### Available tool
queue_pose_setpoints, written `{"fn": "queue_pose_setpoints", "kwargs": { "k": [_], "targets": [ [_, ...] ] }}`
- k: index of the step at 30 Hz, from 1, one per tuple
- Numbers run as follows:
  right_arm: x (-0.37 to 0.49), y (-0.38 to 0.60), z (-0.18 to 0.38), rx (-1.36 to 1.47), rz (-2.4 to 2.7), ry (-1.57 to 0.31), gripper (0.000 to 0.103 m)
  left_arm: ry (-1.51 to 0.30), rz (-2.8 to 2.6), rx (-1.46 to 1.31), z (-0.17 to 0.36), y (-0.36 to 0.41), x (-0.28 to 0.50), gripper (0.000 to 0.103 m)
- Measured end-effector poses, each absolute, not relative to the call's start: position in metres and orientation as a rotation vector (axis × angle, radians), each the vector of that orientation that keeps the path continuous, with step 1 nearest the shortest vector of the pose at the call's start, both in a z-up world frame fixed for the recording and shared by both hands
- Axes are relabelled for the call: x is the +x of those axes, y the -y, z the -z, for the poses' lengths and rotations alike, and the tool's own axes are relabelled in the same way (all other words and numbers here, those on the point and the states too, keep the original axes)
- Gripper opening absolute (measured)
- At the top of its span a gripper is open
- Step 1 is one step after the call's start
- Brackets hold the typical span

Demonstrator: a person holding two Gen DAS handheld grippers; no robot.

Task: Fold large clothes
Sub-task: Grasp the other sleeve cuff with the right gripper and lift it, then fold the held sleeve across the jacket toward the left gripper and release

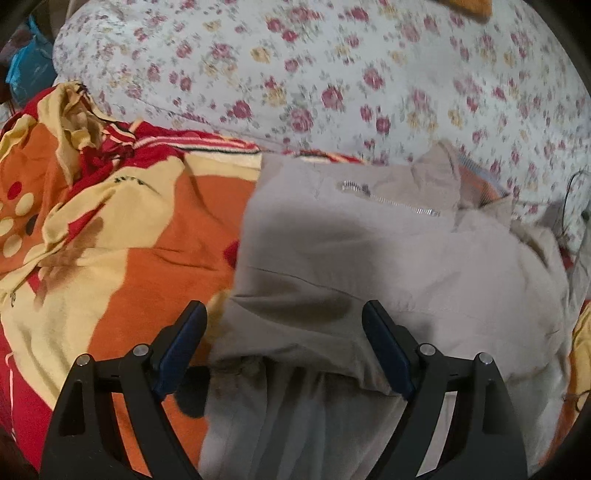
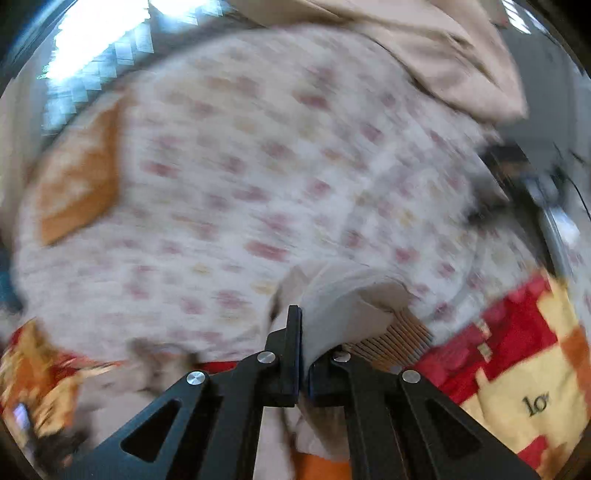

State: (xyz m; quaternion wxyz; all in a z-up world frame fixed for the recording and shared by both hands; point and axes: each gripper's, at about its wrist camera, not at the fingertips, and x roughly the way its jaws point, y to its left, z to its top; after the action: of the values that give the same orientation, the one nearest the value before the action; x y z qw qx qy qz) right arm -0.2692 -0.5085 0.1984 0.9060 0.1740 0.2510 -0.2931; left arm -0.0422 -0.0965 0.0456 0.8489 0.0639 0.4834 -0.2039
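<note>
A beige zip jacket (image 1: 369, 258) lies partly folded on an orange, red and yellow blanket (image 1: 122, 229). Its silver zipper (image 1: 388, 201) runs across the upper part. My left gripper (image 1: 286, 314) is open, its blue-padded fingers (image 1: 184, 343) spread just above the jacket's near edge, holding nothing. My right gripper (image 2: 301, 314) is shut on a fold of the beige jacket (image 2: 340, 295), which bunches up between and over the fingers; a striped lining (image 2: 399, 336) shows beside it. The right wrist view is motion-blurred.
A white floral bedsheet (image 1: 332, 74) covers the bed beyond the jacket, also seen blurred in the right wrist view (image 2: 240, 184). An orange cloth (image 2: 81, 184) lies on it. A bright window (image 2: 103, 33) is behind. Beige fabric (image 2: 443, 48) hangs at the top right.
</note>
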Motion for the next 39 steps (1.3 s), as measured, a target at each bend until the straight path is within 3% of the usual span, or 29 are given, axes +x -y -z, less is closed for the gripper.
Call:
{"fn": "queue_pose_setpoints", "kwargs": {
  "k": [8,14,16,18,20,24,29,34,39],
  "targets": [
    [-0.216,0.387,-0.265,0.206,0.109,-0.479,0.001,-0.965,0.384,-0.024,-0.072,0.056,-0.03,0.086],
    [-0.143,0.307,-0.243,0.173,-0.141,-0.594,0.005,-0.953,0.356,-0.05,-0.073,0.048,-0.016,0.086],
    [-0.123,0.278,-0.221,0.067,-0.107,-0.689,0.019,-0.951,0.361,-0.049,-0.074,0.048,-0.016,0.086],
    [-0.118,0.271,-0.209,0.009,-0.051,-0.704,0.063,-0.961,0.388,-0.055,-0.074,0.048,-0.017,0.086],
    [-0.13,0.28,-0.206,0.0,0.034,-0.66,0.07,-0.957,0.416,-0.061,-0.076,0.05,-0.02,0.086],
    [-0.156,0.302,-0.196,0.097,0.071,-0.66,0.071,-0.958,0.411,-0.063,-0.077,0.051,-0.021,0.086],
    [-0.165,0.278,-0.132,0.03,0.034,-0.813,0.07,-0.993,0.398,-0.111,-0.07,0.047,-0.017,0.086],
    [-0.129,0.269,-0.043,-0.091,0.092,-1.016,0.067,-0.99,0.387,-0.091,-0.066,0.052,-0.019,0.086],
    [-0.072,0.281,-0.006,-0.003,0.1,-1.079,0.06,-0.999,0.4,-0.033,-0.061,0.062,-0.02,0.086]
  ]
}}
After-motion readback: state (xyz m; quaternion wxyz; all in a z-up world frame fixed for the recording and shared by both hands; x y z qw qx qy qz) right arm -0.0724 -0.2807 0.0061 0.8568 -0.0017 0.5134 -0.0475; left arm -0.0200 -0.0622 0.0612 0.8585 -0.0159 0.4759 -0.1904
